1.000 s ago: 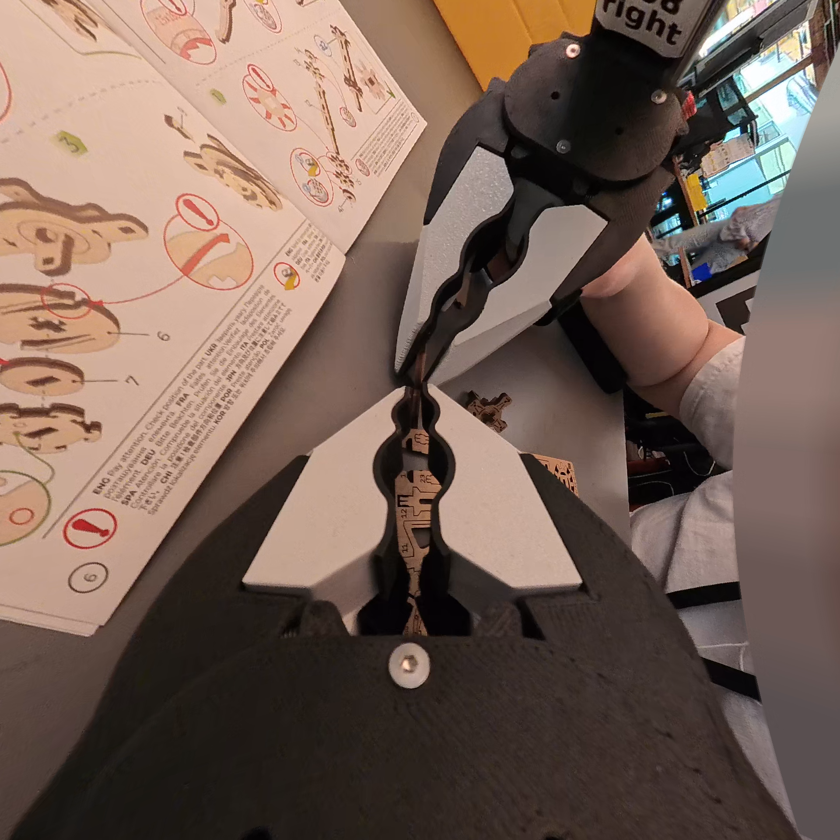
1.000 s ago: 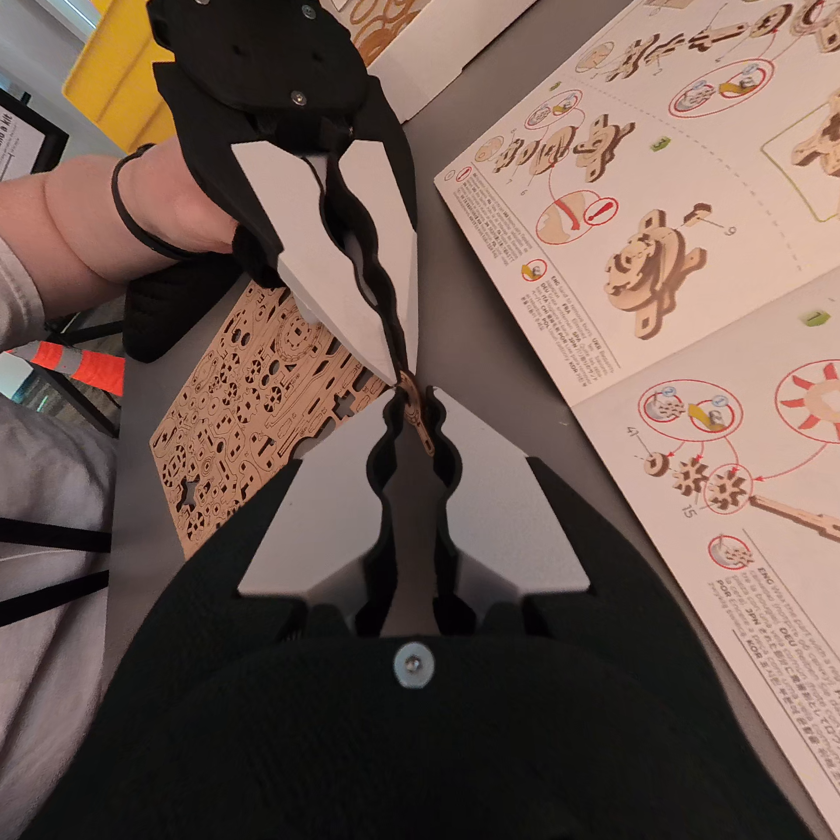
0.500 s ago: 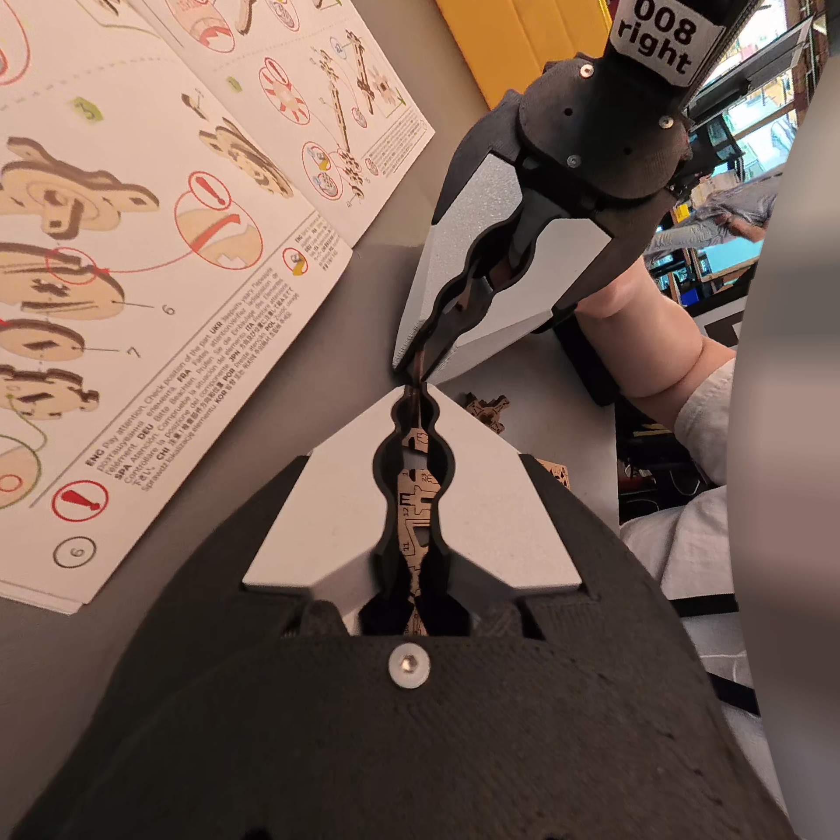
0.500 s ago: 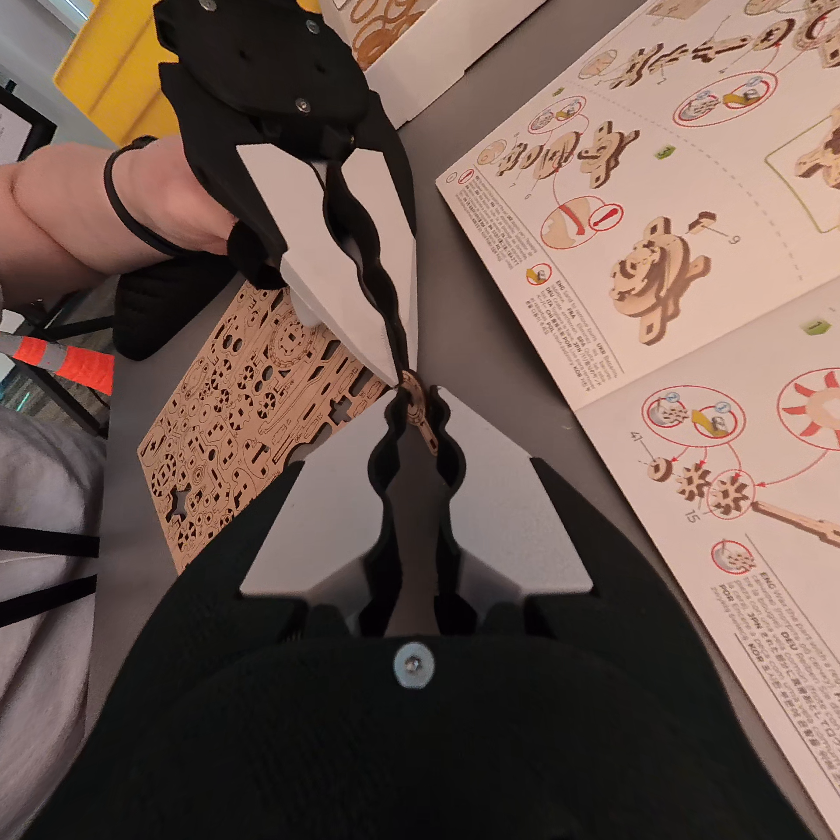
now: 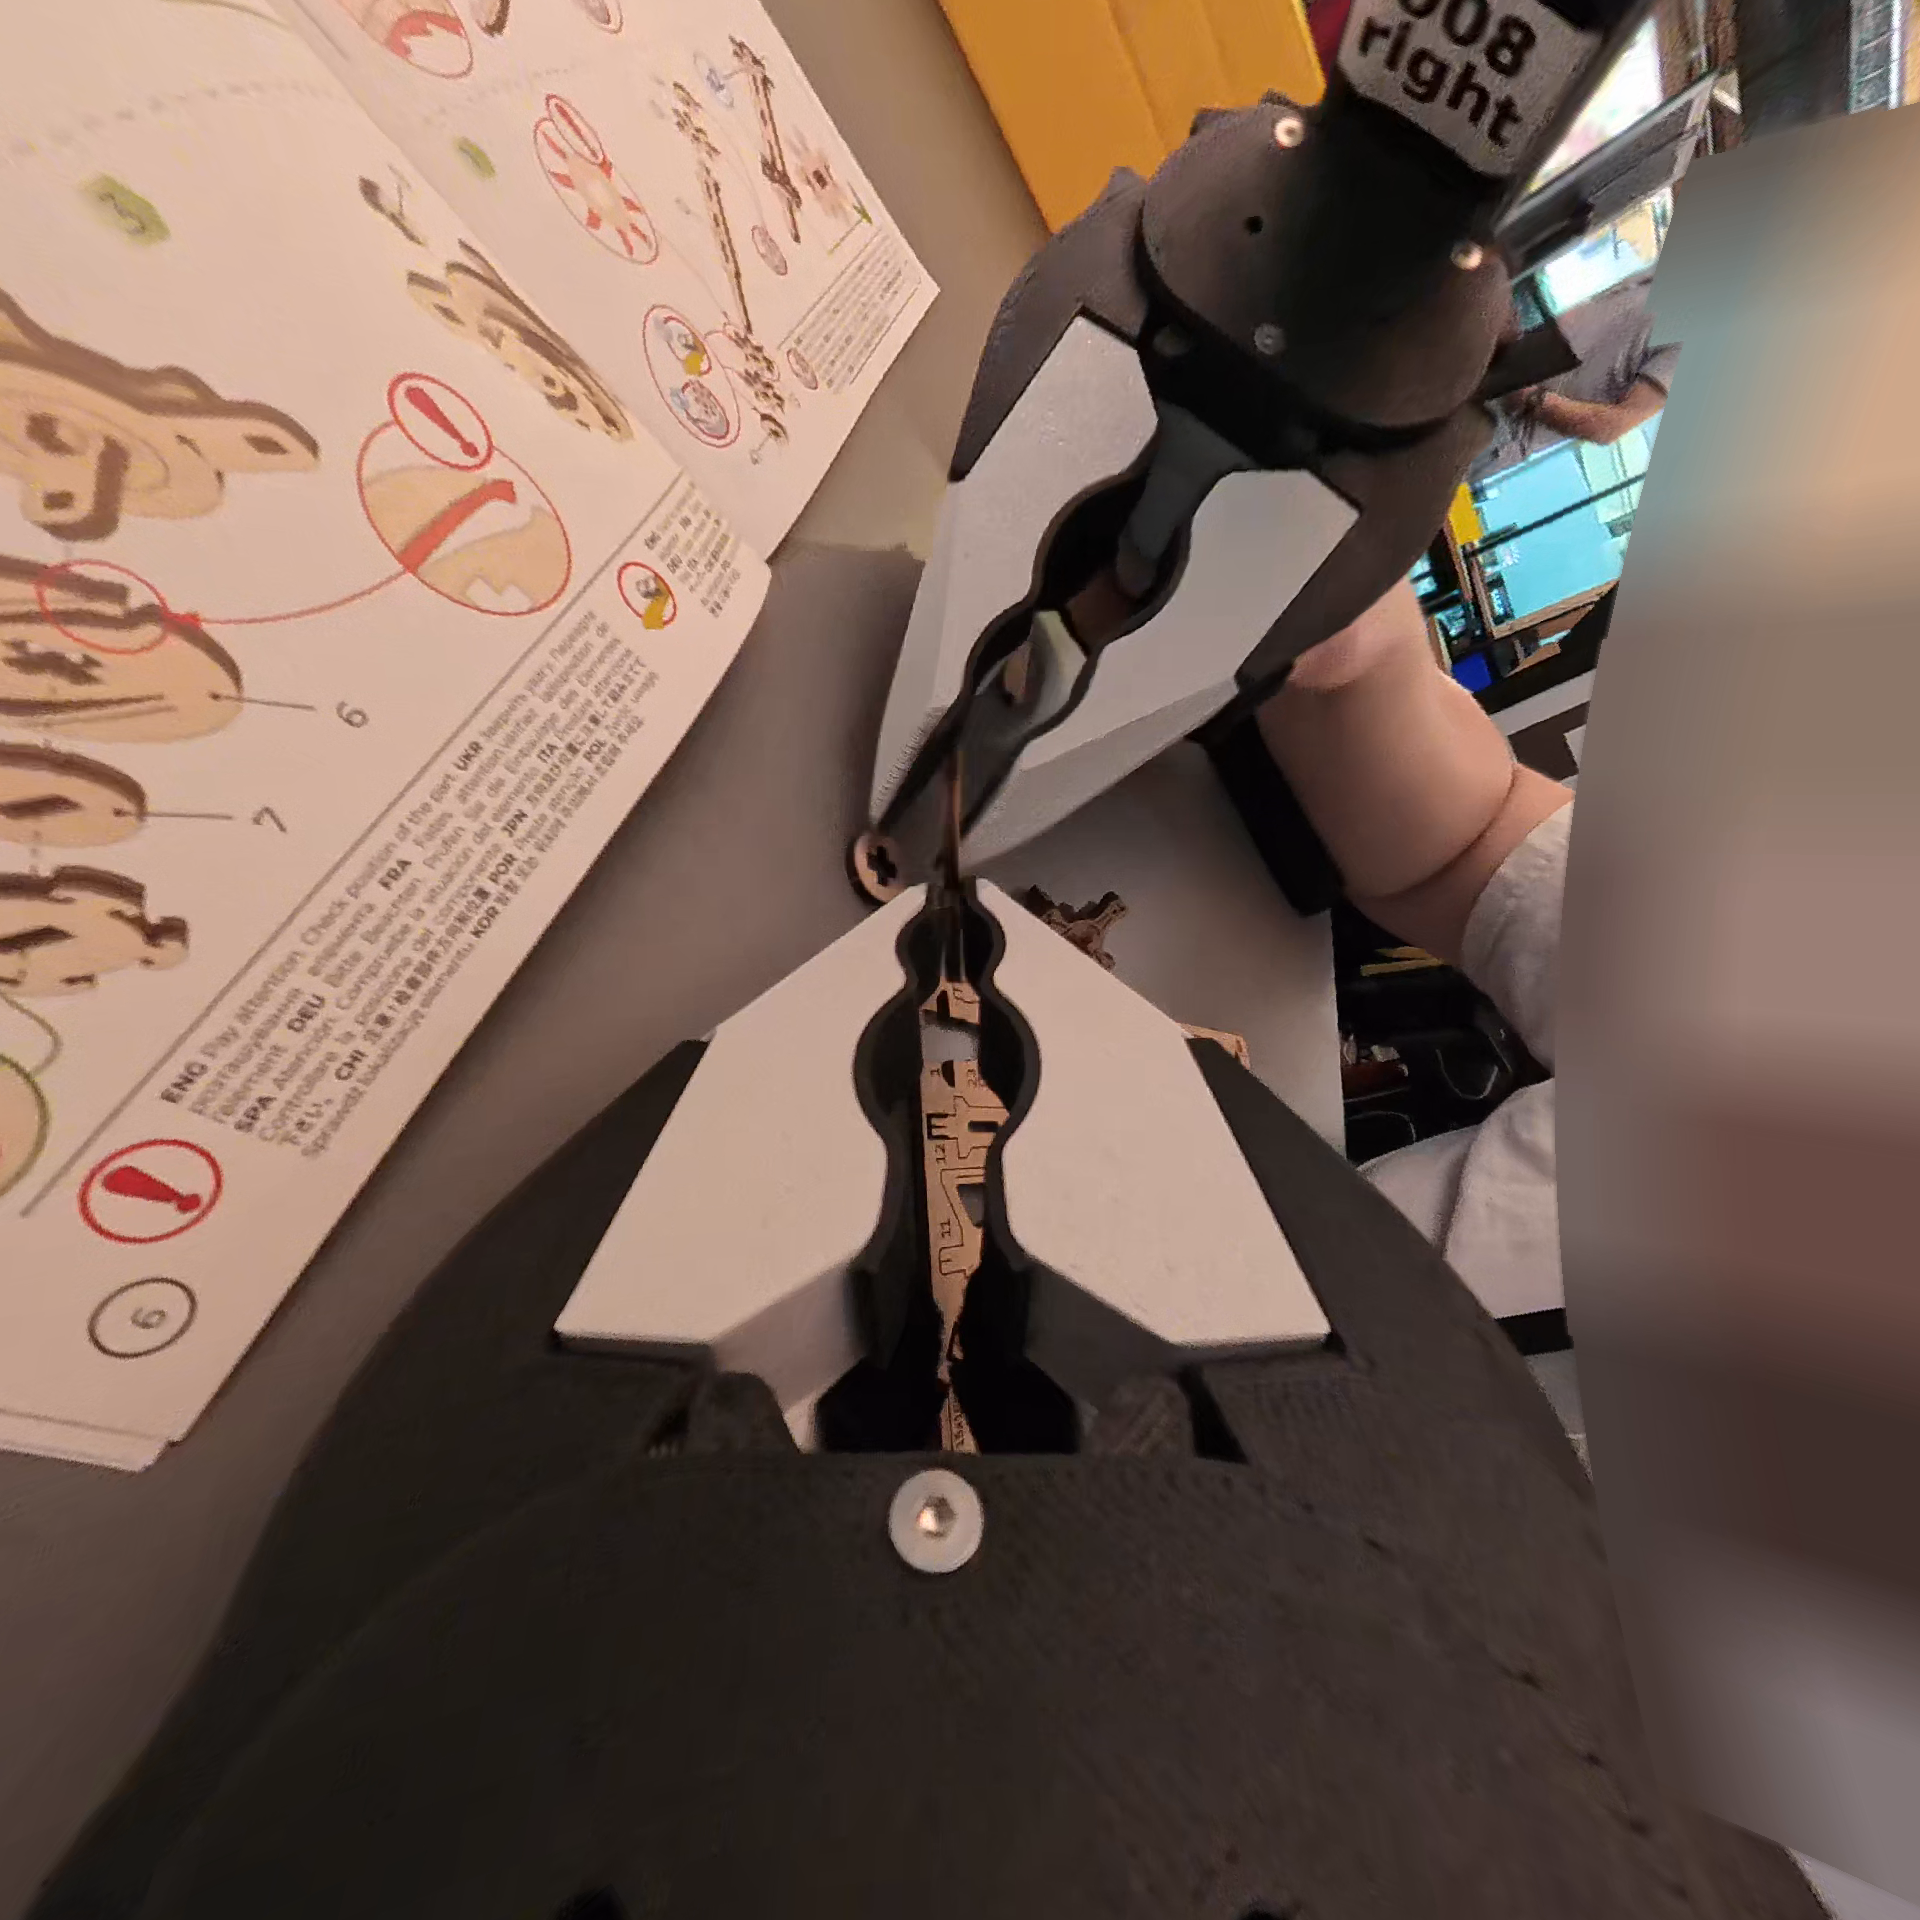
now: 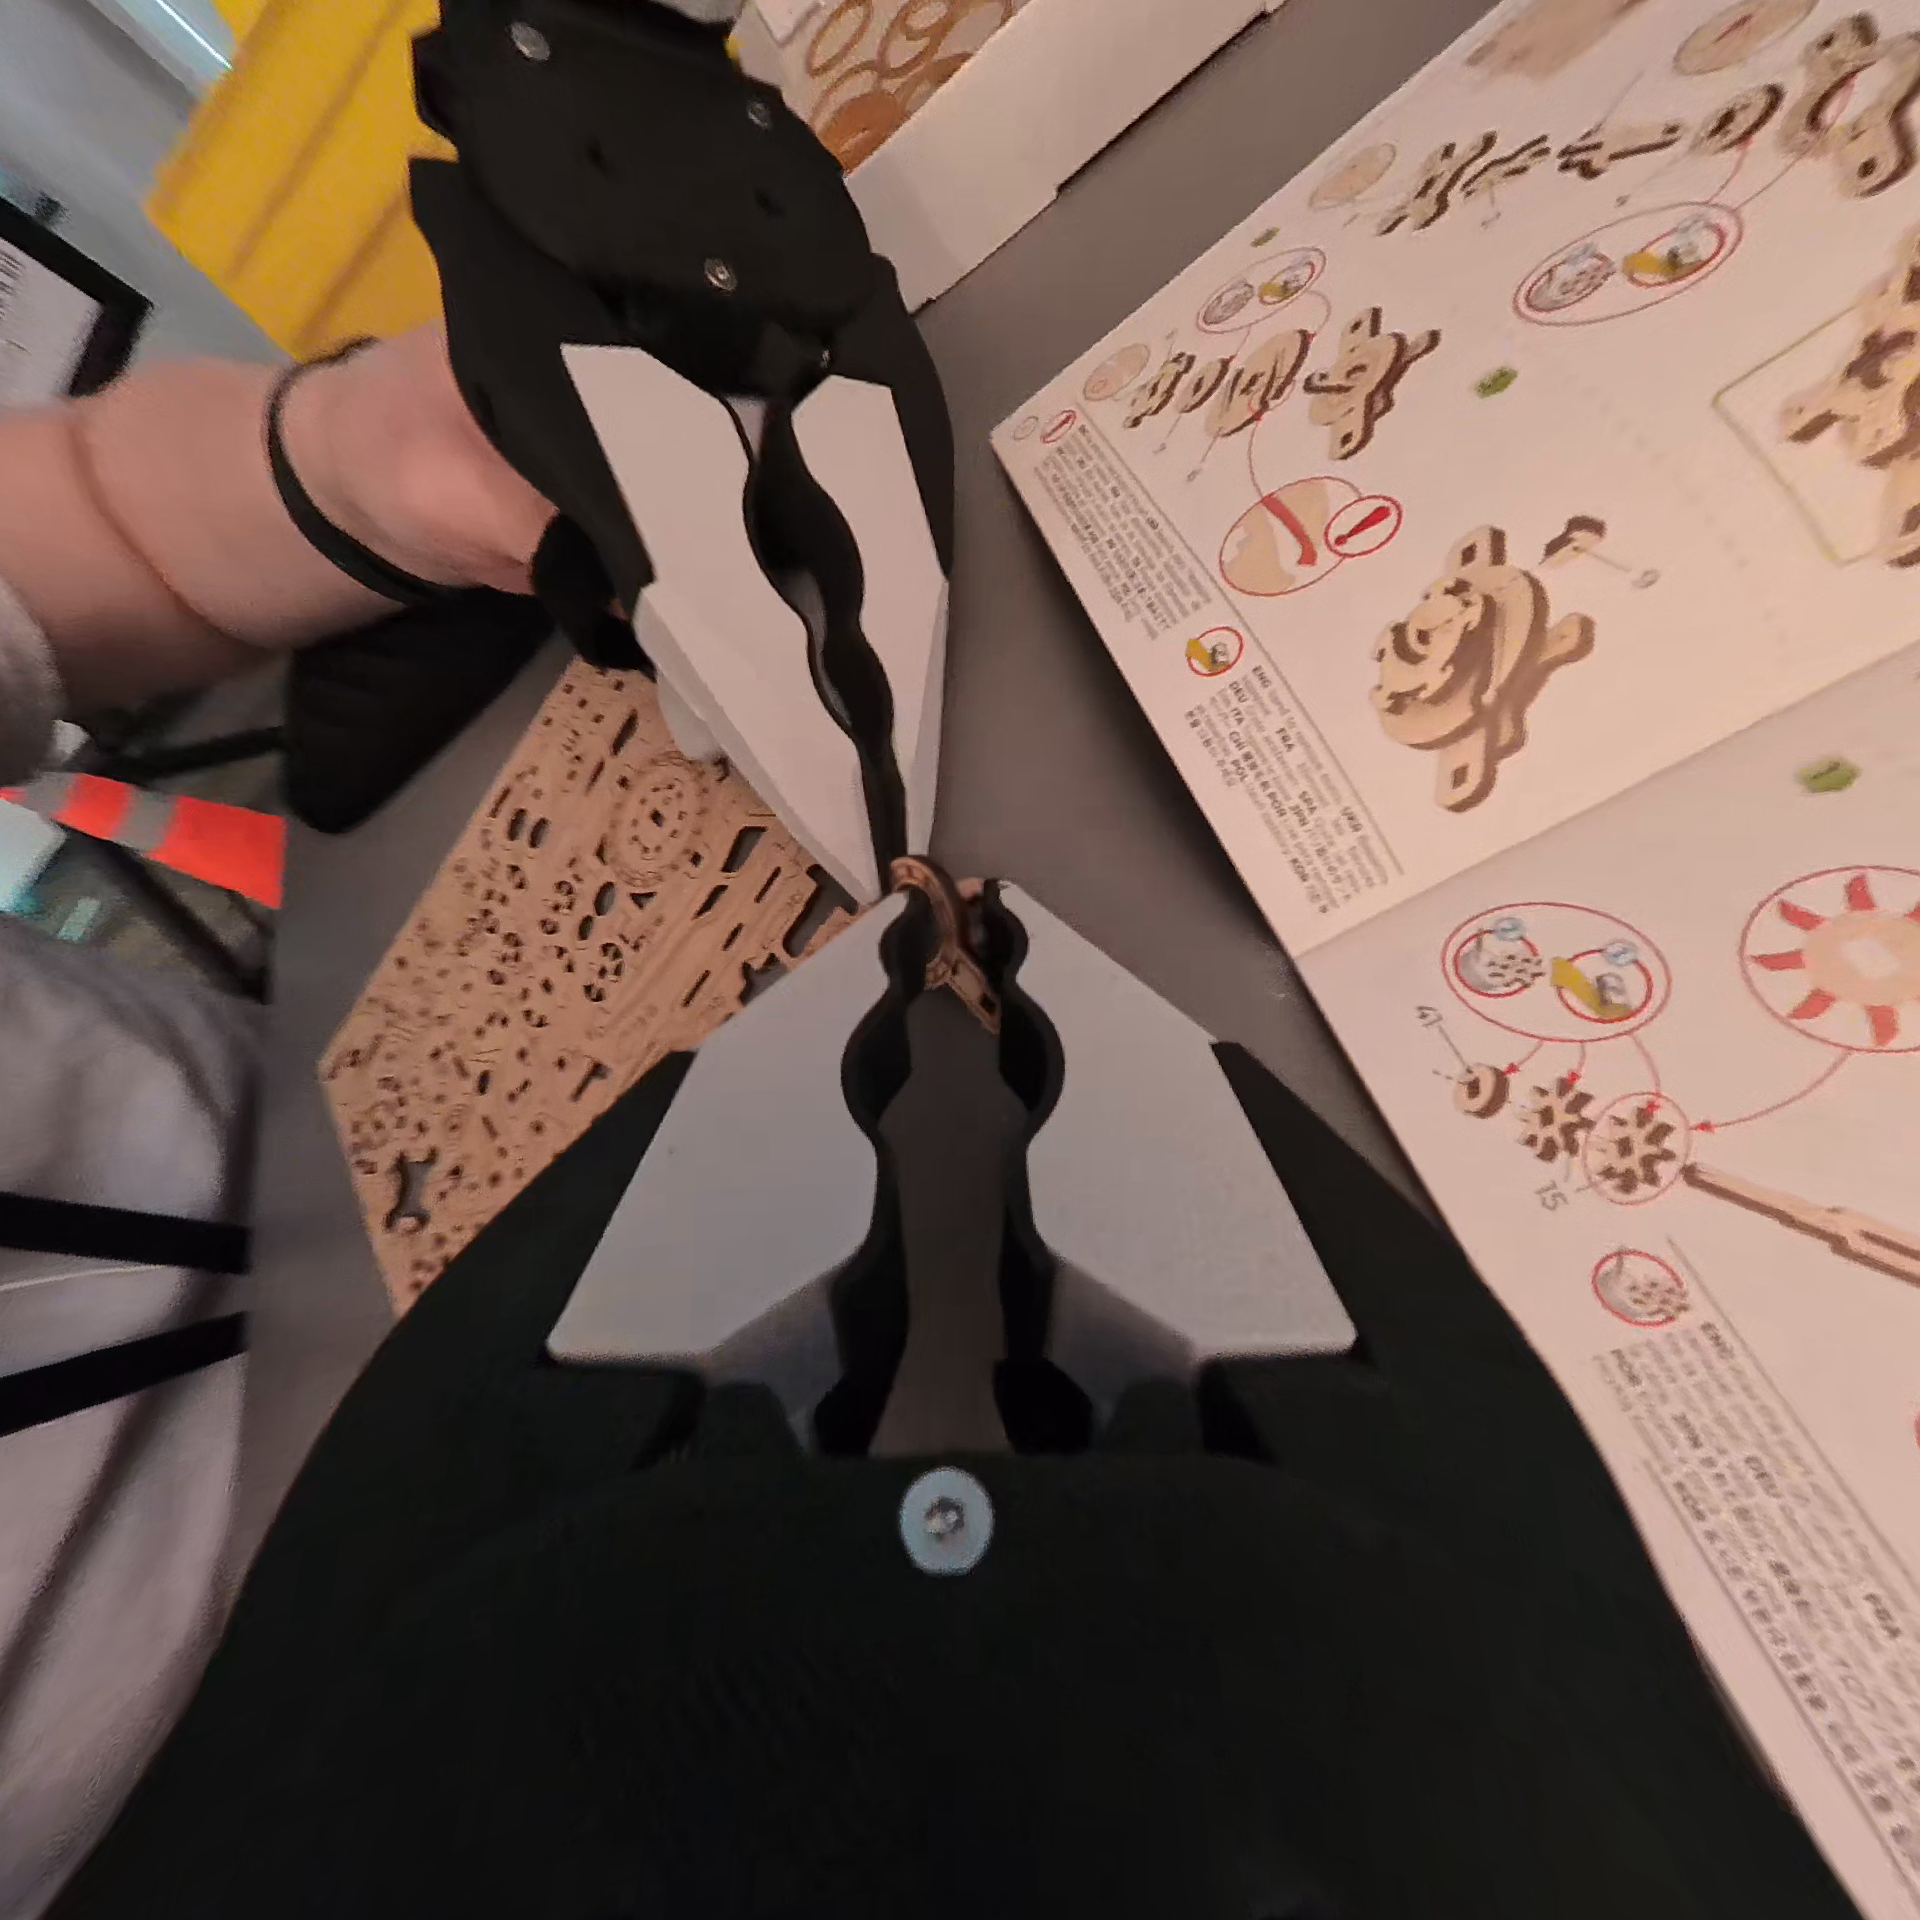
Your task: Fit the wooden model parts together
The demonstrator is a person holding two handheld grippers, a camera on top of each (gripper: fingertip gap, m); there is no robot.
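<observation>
- My left gripper point(image 5: 951, 904) is pinched narrow at its tips on a thin wooden part point(image 5: 951, 883), seen edge-on and too small for me to make out its shape.
- Through the gap behind those tips I see the tan laser-cut parts sheet point(image 5: 961, 1132) lying on the counter point(image 5: 727, 831) beneath.
- My right gripper point(image 6: 951, 914) comes in nose to nose with the left, clamped near its tips on a slim wooden strip with a ring end point(image 6: 940, 935); that ring sits right at the left gripper's tips.
- From the left wrist view, a small round wooden disc with a cross-shaped hole point(image 5: 881, 864) shows just left of the right gripper's tips; I cannot tell whether it is held or lies on the counter.
- The open instruction booklet point(image 6: 1507, 675) lies right of my right gripper, the parts sheet point(image 6: 540, 935) to its left.
- A small gear-like wooden piece point(image 5: 1081, 920) rests just right of my left gripper's tips.
- A yellow bin point(image 5: 1122, 83) sits beyond both.
</observation>
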